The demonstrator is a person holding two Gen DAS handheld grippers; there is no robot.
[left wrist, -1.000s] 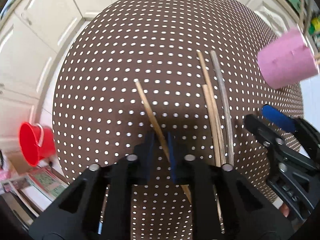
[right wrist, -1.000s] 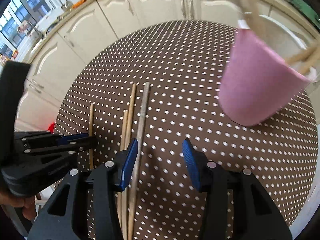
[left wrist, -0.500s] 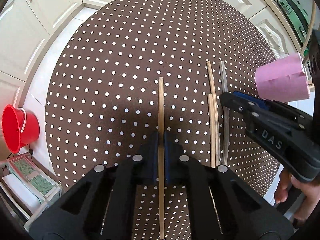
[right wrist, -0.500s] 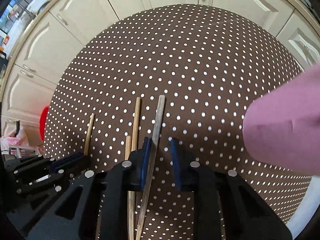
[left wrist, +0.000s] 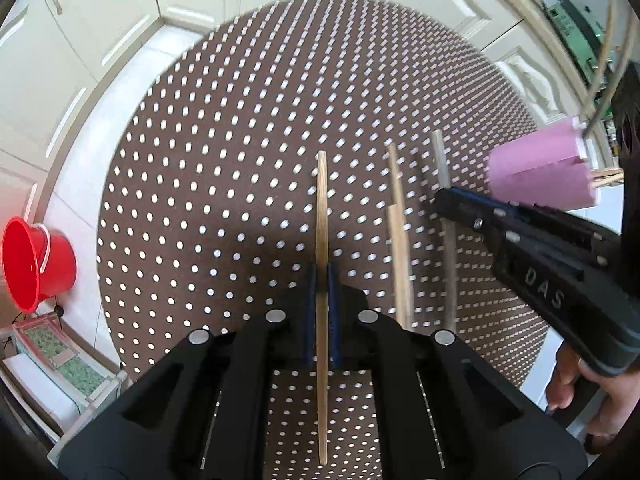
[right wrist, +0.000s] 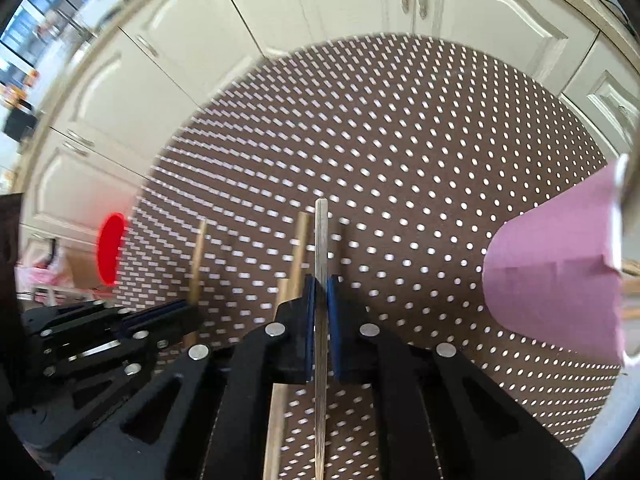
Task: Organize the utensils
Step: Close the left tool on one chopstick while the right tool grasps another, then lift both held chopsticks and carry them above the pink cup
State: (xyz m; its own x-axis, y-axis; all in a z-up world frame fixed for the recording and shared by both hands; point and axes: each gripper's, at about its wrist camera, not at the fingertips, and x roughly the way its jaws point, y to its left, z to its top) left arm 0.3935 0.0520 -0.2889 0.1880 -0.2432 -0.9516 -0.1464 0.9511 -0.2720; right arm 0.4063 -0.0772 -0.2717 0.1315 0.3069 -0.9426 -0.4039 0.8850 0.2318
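Observation:
My left gripper (left wrist: pixel 321 270) is shut on a light wooden chopstick (left wrist: pixel 322 208) and holds it above the brown polka-dot table (left wrist: pixel 224 160). My right gripper (right wrist: pixel 321 280) is shut on a grey metal chopstick (right wrist: pixel 321 240), also seen in the left wrist view (left wrist: pixel 442 168). Two wooden chopsticks (left wrist: pixel 400 232) lie side by side on the table between the grippers; they show left of the grey one in the right wrist view (right wrist: pixel 298 248). A pink cup (left wrist: pixel 540 172) with chopsticks in it stands at the right (right wrist: pixel 552 276).
White cabinets (right wrist: pixel 360 8) ring the round table's far side. A red bucket (left wrist: pixel 34 264) stands on the floor at the left, next to a box with green contents (left wrist: pixel 60 356). A hand (left wrist: pixel 592 392) holds the right gripper's handle.
Both grippers have closed on their chopsticks and lifted them off the table. The right gripper shut on the grey chopstick; the left chopstick now points straight ahead.

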